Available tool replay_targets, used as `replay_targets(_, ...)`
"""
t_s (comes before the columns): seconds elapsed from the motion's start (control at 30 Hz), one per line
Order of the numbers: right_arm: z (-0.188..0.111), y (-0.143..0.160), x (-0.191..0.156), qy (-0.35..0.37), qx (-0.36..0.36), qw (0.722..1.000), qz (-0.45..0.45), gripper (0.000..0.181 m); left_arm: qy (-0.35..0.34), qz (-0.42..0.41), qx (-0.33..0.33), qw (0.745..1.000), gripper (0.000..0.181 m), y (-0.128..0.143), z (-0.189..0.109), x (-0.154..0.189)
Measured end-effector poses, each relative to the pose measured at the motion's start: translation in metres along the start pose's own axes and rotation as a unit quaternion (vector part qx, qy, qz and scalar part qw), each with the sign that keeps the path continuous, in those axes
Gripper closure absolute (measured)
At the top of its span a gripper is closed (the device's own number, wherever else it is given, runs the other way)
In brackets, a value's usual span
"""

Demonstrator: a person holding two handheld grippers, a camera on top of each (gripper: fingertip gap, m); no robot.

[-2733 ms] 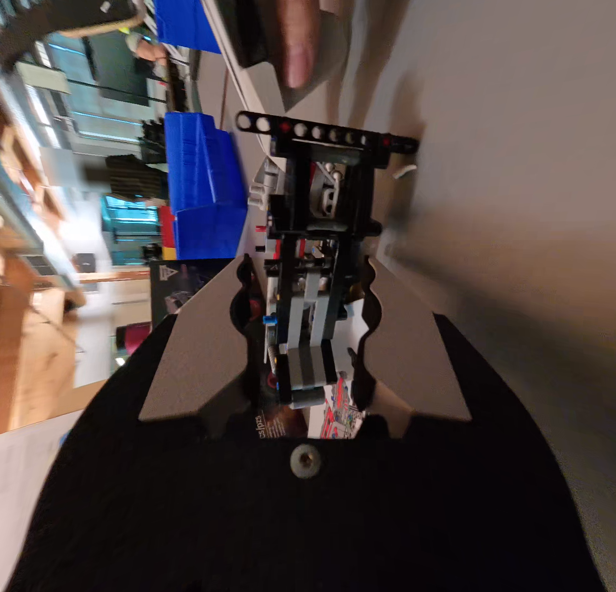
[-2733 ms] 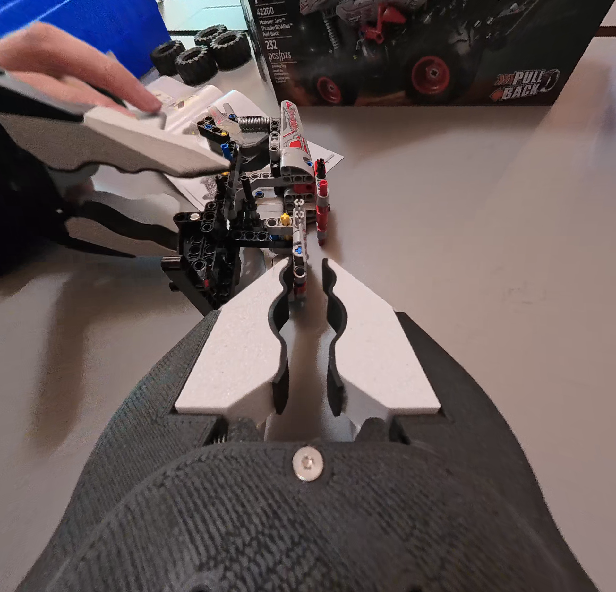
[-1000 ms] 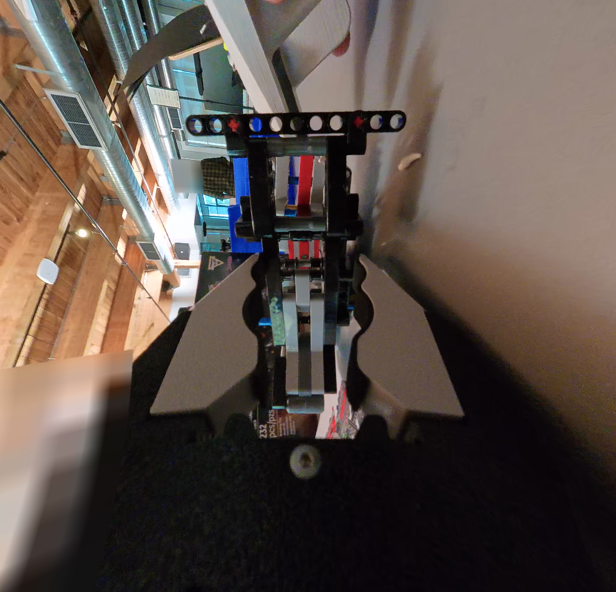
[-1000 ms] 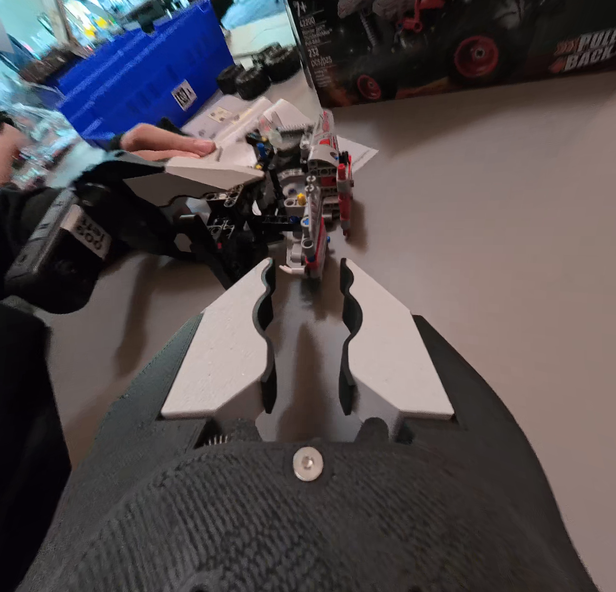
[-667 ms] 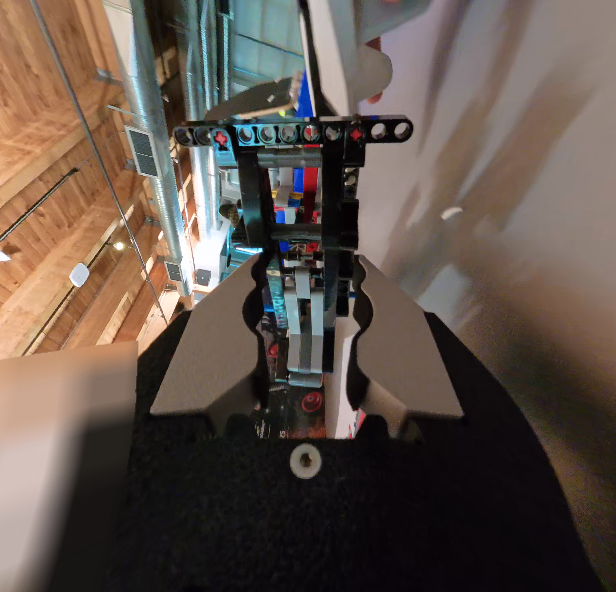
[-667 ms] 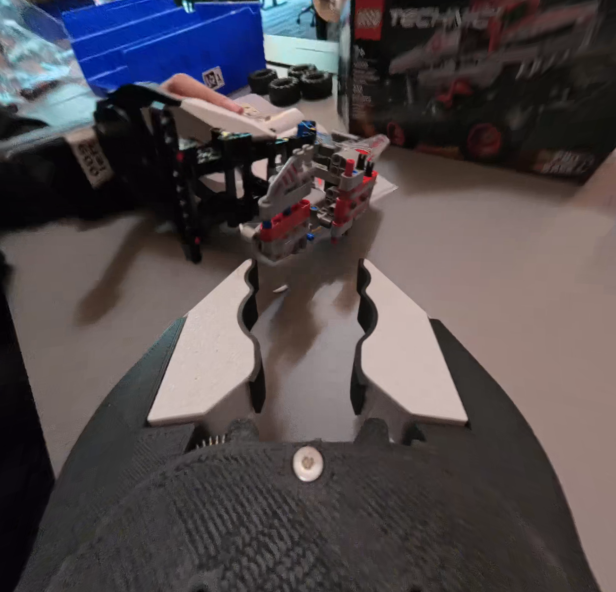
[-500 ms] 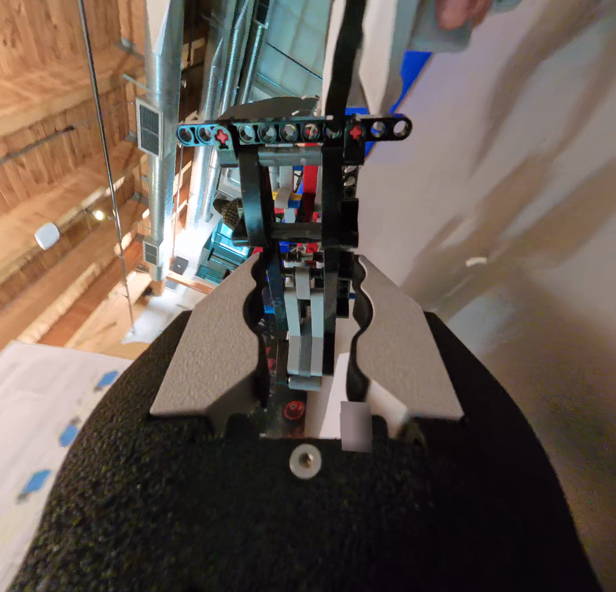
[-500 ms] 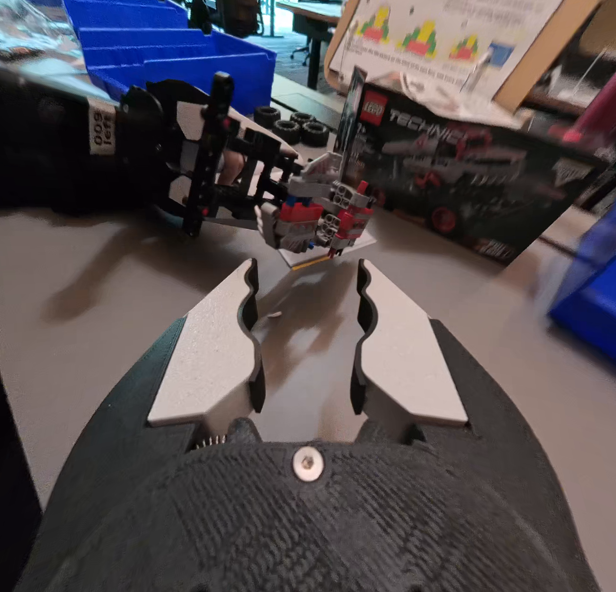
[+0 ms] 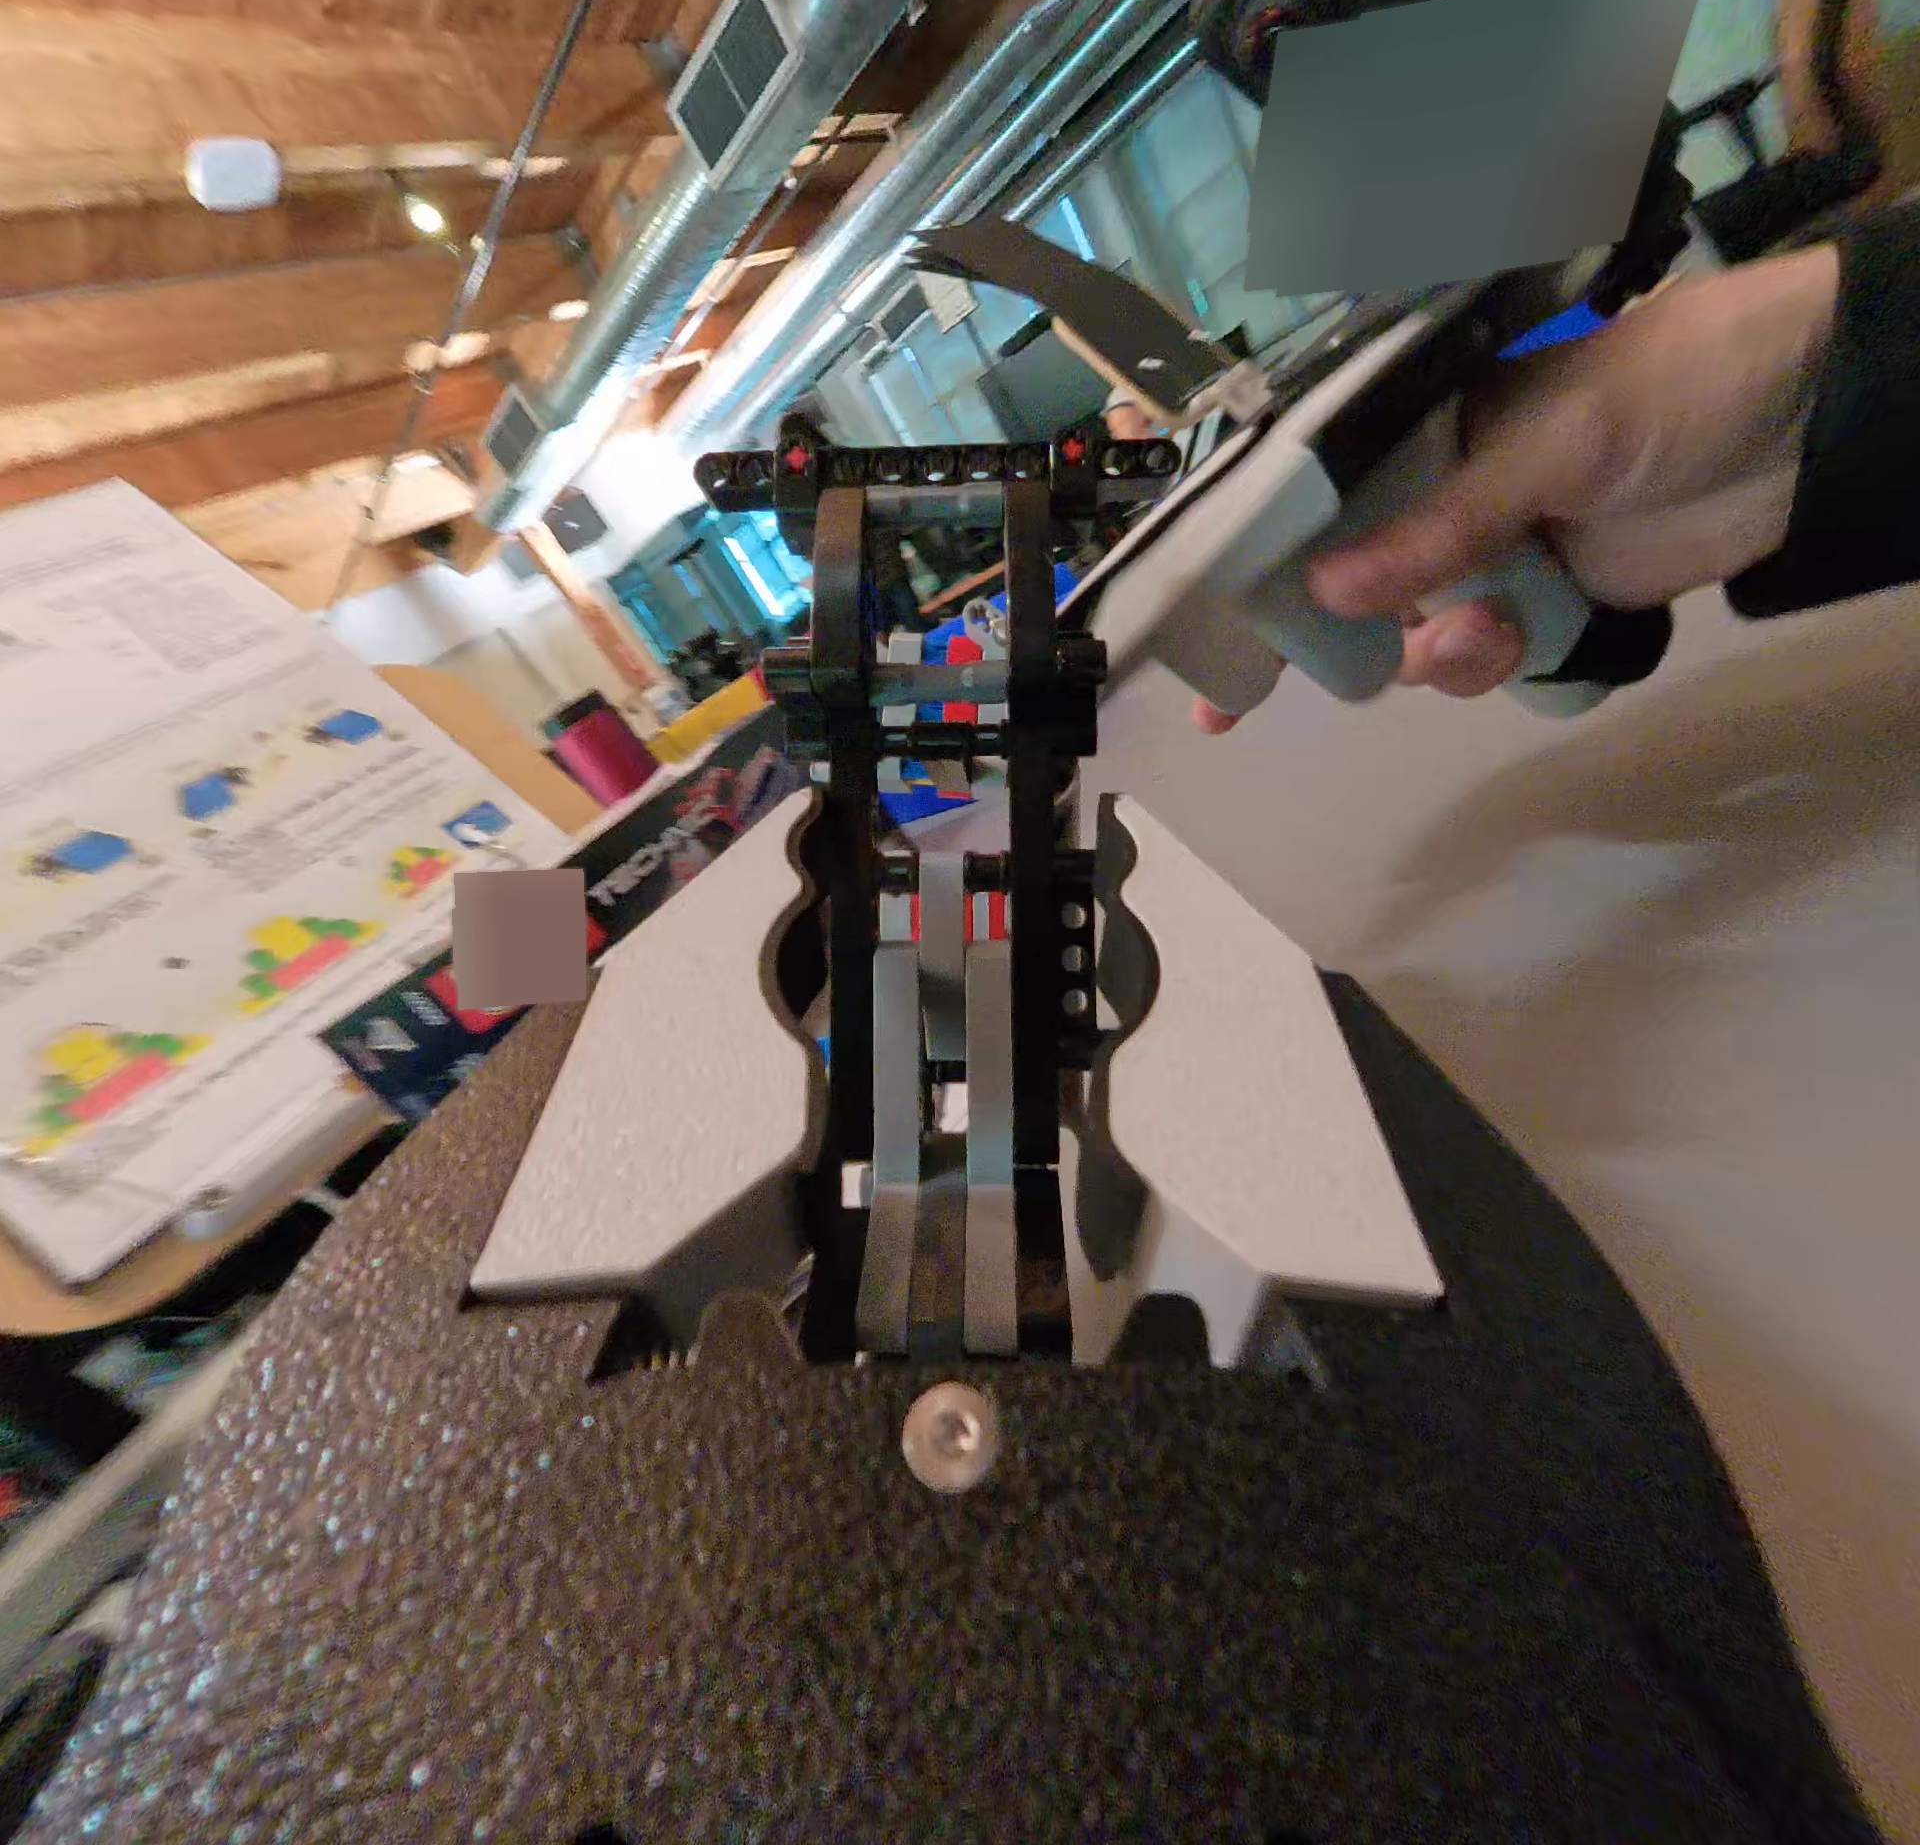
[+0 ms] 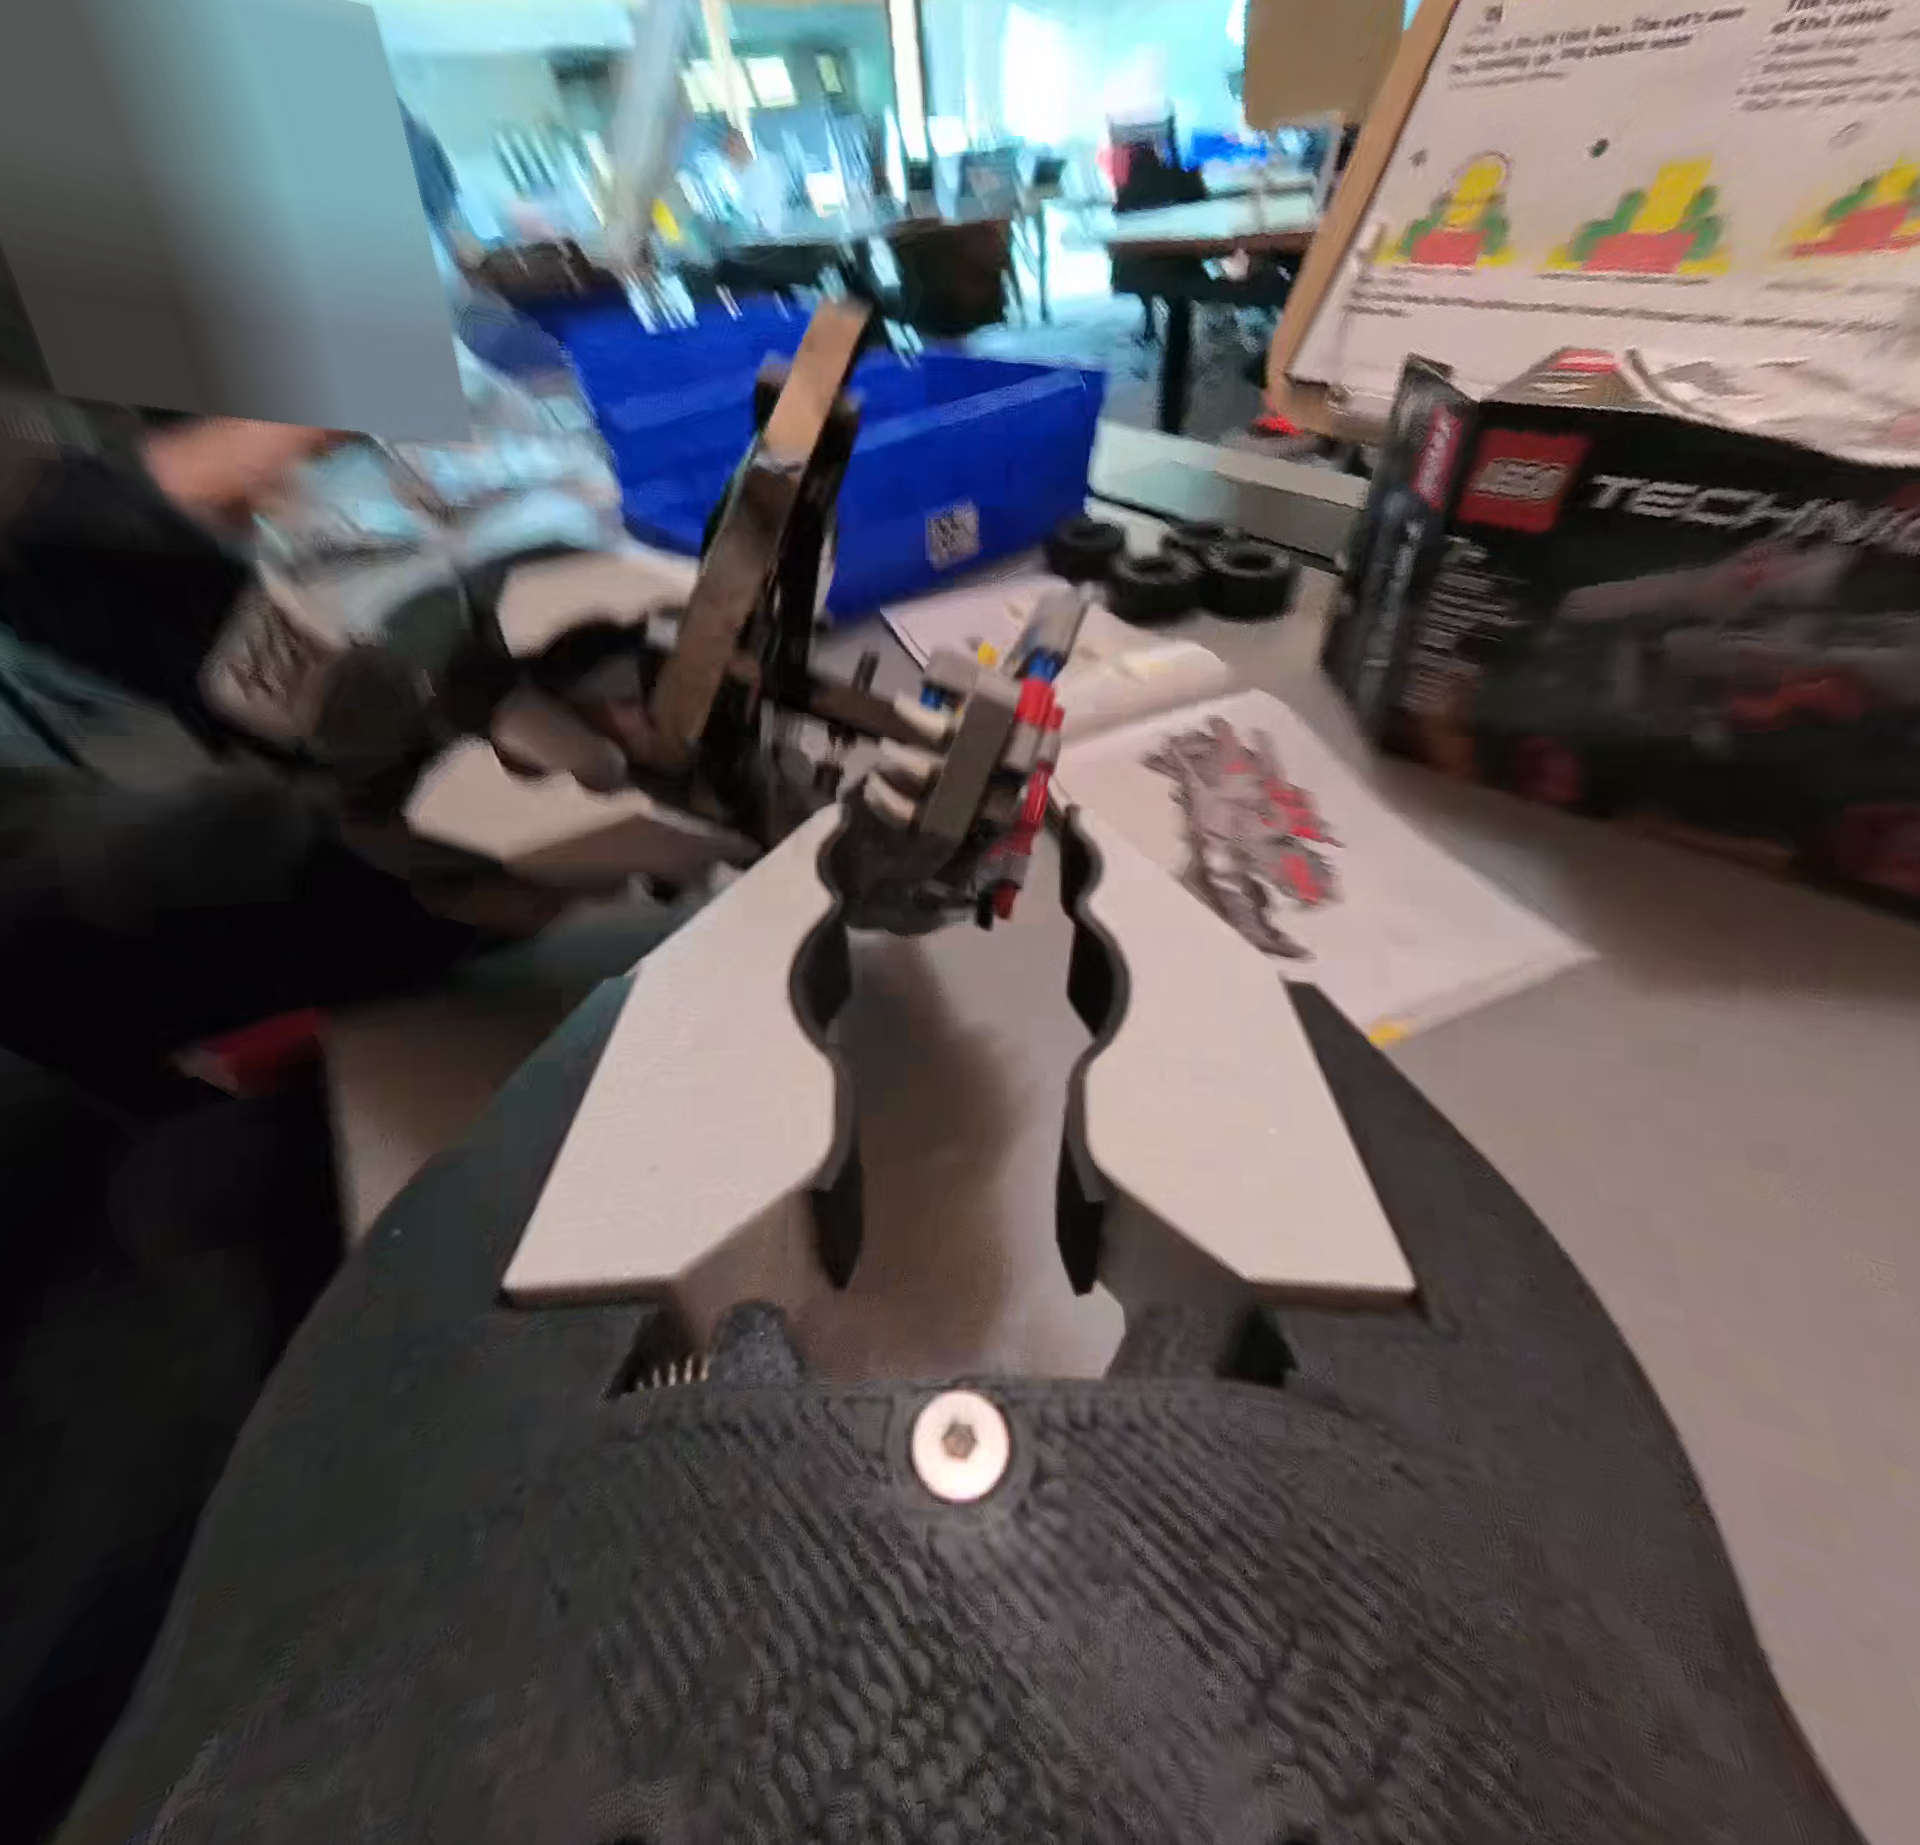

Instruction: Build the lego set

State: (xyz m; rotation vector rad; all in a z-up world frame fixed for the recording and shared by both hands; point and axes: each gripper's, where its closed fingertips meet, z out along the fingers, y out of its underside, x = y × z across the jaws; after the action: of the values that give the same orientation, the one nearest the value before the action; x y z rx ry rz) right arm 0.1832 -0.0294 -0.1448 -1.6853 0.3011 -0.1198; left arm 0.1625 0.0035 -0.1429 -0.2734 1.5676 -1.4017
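Observation:
The half-built lego model (image 9: 940, 652), a black beam frame with grey and red parts, is held in the air. My left gripper (image 9: 951, 839) is shut on its black frame, with a black cross beam sticking out ahead. In the right wrist view the model (image 10: 966, 756) is blurred, and the left gripper (image 10: 582, 756) holds it from the left. My right gripper (image 10: 951, 839) is open, and the model's grey and red end sits at its fingertips, between them. I cannot tell whether they touch. A hand (image 9: 1558, 507) holds the right gripper (image 9: 1247, 538) behind the model.
On the grey table (image 10: 1662, 1120) lie an instruction booklet (image 10: 1278, 860), several black tyres (image 10: 1174, 564), a blue bin (image 10: 883, 455) and the dark lego box (image 10: 1662, 590). A printed poster board (image 10: 1610, 133) leans behind the box.
The left gripper has lifted the model off the table and turned it. The right gripper has opened wider and moved up to the model's grey and red end.

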Motion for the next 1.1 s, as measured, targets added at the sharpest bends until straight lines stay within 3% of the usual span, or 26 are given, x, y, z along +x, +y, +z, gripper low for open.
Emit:
replay_targets(0.13,0.003,-0.015,-0.012,-0.058,0.055,0.991,0.111,0.139,-0.047,0.081,-0.007,0.996,0.134,-0.012,-0.023,0.004)
replay_targets(0.5,0.033,-0.025,-0.06,-0.107,0.131,0.974,0.148,0.145,-0.156,0.116,-0.02,0.981,0.134,-0.025,-0.066,-0.002)
replay_targets(0.73,0.049,-0.03,-0.082,-0.113,0.128,0.984,0.041,0.153,-0.178,0.074,-0.021,0.981,0.133,-0.027,-0.08,0.0)
replay_targets(0.9,0.057,-0.027,-0.087,-0.138,0.09,0.984,-0.072,0.154,-0.146,0.039,-0.055,0.987,0.142,-0.011,-0.088,0.007)
replay_targets(1.1,0.067,-0.029,-0.092,-0.21,0.052,0.97,-0.107,0.154,-0.092,0.066,-0.084,0.99,0.143,-0.008,-0.1,0.008)
